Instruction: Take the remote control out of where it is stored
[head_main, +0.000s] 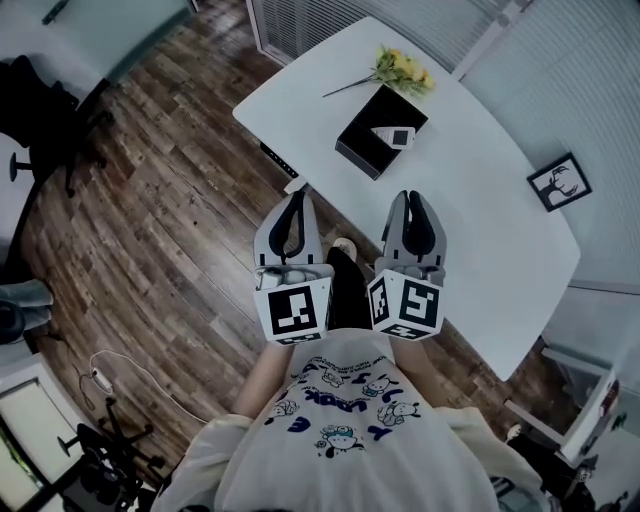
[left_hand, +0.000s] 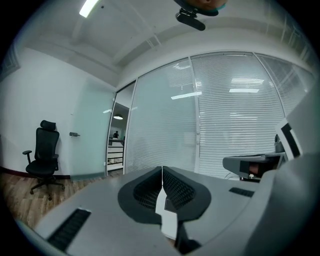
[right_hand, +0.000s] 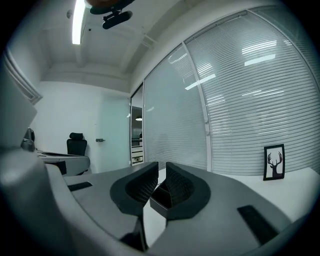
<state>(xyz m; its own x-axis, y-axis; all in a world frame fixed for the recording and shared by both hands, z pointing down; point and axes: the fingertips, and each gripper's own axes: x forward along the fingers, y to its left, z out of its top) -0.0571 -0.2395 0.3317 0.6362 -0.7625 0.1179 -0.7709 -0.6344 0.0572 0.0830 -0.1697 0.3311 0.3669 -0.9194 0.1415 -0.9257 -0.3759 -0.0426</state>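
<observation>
Extraction is not yet starting. The remote control (head_main: 392, 135) is lying in the open black box (head_main: 362, 140) at the far side of the white table (head_main: 480, 190), untouched. The left gripper (head_main: 297, 197) and right gripper (head_main: 413, 197) are hovering at the near table edge, jaws closed together and carrying nothing. Judged outstanding: approach, grasp and lift-out.

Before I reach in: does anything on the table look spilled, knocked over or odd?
Nothing looks spilled or damaged. The only oddity: the yellow flowers lie flat on the white table beside the black box, with no vase.
</observation>
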